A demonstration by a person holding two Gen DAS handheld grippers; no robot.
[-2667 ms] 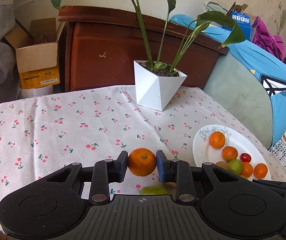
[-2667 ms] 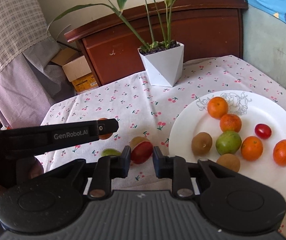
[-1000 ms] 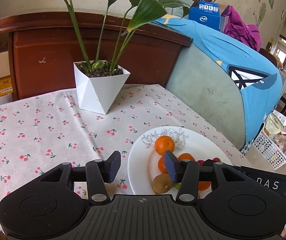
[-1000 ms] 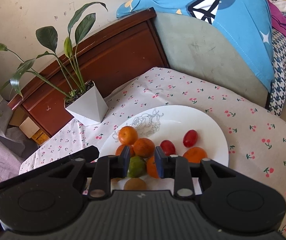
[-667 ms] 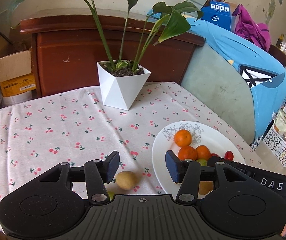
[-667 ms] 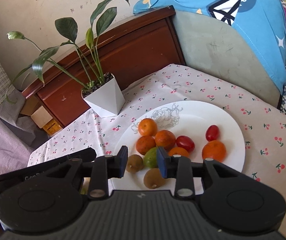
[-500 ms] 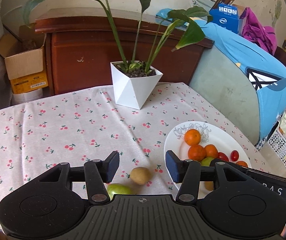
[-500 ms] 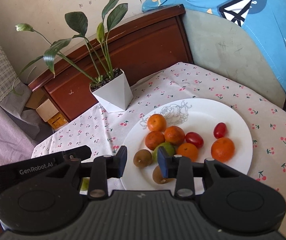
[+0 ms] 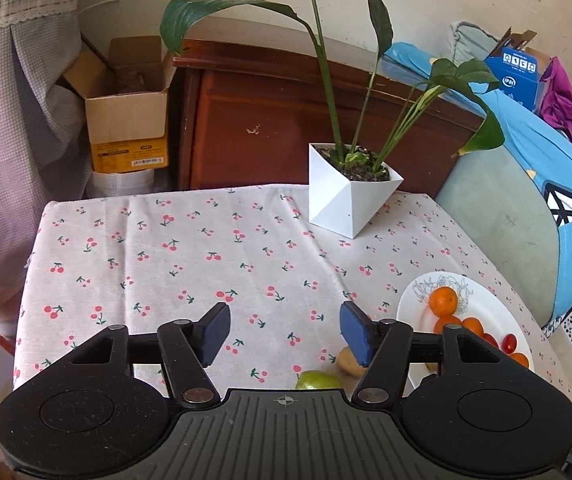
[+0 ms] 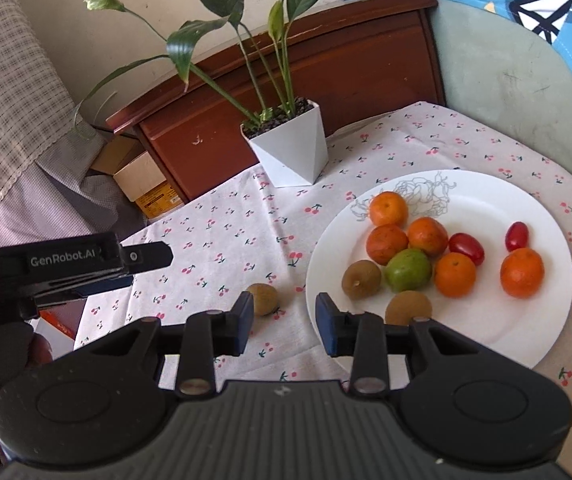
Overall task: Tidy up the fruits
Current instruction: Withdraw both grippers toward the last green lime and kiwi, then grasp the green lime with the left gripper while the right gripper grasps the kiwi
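Both the left tongs [image 9: 284, 330] and right tongs [image 10: 284, 322] hung open and empty above the tabletop [image 9: 166, 256], probably to collect the kiwi [image 10: 262, 299] and green fruit [image 9: 317, 381] lying beside the plate [image 10: 533, 320].

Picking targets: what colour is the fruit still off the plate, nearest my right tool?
Brown kiwi; right wrist view.

I log a green fruit [image 9: 317, 381] half hidden under my left gripper body; kiwi [image 9: 349, 361] partly behind its right finger; plate's [image 9: 413, 304] near fruits covered.
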